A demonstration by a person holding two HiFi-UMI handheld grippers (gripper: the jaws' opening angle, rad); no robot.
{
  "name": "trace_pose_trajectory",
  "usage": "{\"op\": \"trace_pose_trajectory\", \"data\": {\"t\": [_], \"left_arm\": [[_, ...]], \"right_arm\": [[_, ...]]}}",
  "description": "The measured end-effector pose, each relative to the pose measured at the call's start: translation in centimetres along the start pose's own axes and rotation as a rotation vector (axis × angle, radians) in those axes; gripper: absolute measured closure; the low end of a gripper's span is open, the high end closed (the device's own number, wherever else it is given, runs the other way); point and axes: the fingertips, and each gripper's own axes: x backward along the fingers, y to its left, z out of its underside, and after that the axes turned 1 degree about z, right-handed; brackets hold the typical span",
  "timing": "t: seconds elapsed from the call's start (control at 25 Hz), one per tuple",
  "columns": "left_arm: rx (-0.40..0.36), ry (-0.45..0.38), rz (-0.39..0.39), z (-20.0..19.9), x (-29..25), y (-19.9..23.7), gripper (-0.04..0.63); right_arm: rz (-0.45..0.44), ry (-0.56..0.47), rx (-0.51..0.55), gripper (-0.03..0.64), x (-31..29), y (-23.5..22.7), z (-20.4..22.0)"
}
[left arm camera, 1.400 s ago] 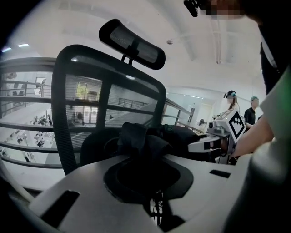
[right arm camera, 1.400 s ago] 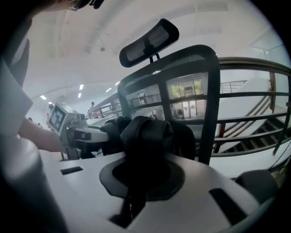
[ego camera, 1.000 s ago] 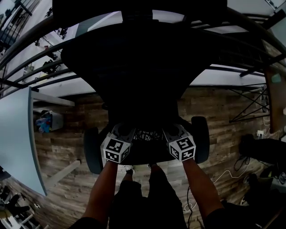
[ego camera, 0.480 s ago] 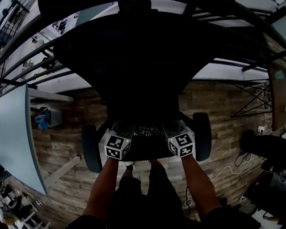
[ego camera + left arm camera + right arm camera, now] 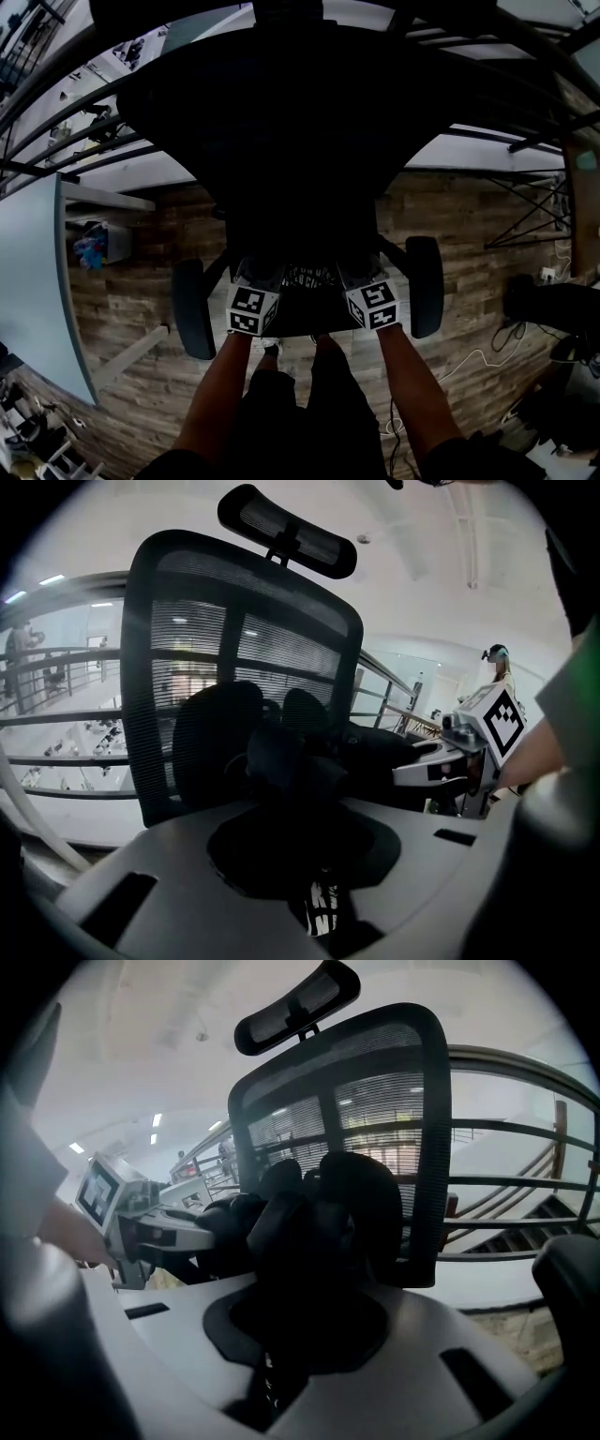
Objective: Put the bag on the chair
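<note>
The left gripper (image 5: 319, 907) and the right gripper (image 5: 267, 1377) both point at the front of a black chair (image 5: 187, 639), side by side, with a black bag (image 5: 291, 761) hanging between them and the mesh backrest (image 5: 375, 1110). In the left gripper view the jaws stand a little apart and have just been opening. A fold of the bag and a dark strap with white print (image 5: 322, 909) lie in the narrow gap between them, and the pads look closed on it. In the right gripper view the jaws are almost together, pinched on a thin dark part of the bag that runs down into their slot. The bag's rounded bulk sits low against the backrest, below the headrest (image 5: 286, 527). From the head view it lies over the seat (image 5: 309, 319), between the two armrests (image 5: 192, 309). The seat and the bag are both so dark that I cannot tell whether the bag's bottom rests on the seat. Each gripper's marker cube (image 5: 248, 309) shows just at the seat's near edge, with the person's forearms (image 5: 220, 394) behind them. The chair stands on a wood floor (image 5: 131, 300), and a railing (image 5: 525, 1185) runs behind it.
</note>
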Motion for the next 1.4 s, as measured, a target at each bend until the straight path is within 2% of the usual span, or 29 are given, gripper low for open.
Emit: {"op": "trace_pose_trajectory", "data": {"t": [0.04, 0.2, 0.36, 0.56, 0.72, 0.88, 1.08, 1.24, 1.32, 1.4], "left_arm": [[0.004, 0.001, -0.02, 0.3, 0.2, 0.3, 0.525], [0.042, -0.002, -0.066, 1.3, 1.3, 1.1, 0.46], [0.037, 0.008, -0.066, 1.8, 2.3, 1.4, 0.425], [0.03, 0.026, -0.064, 1.2, 4.3, 0.8, 0.411], [0.023, 0.004, -0.053, -0.1, 6.1, -0.4, 0.411], [0.022, -0.046, -0.017, -3.2, 7.8, -1.8, 0.411], [0.018, -0.061, 0.017, -5.7, 11.0, -3.0, 0.416], [0.019, -0.098, 0.01, -7.9, 13.4, -3.2, 0.473], [0.028, -0.115, 0.009, -8.7, 14.5, -3.5, 0.506], [0.035, -0.127, 0.003, -9.0, 15.4, -3.9, 0.542]], "right_arm": [[0.006, 0.003, -0.007, 0.58, -0.1, 0.0, 0.2], [0.042, 0.001, -0.015, 0.488, -0.1, -0.5, 0.7], [0.038, 0.009, -0.009, 0.452, 0.4, -0.4, 0.7], [0.042, 0.016, 0.03, 0.416, 2.4, 0.4, -0.3], [0.059, -0.017, 0.038, 0.416, 4.4, 1.4, -2.4], [0.06, -0.045, 0.033, 0.416, 6.2, 2.6, -4.4], [0.089, -0.088, 0.024, 0.416, 9.4, 4.6, -6.6], [0.109, -0.149, 0.036, 0.419, 11.5, 6.2, -9.4], [0.124, -0.171, 0.036, 0.45, 12.2, 6.8, -10.4], [0.144, -0.187, 0.044, 0.539, 12.7, 7.5, -11.1]]}}
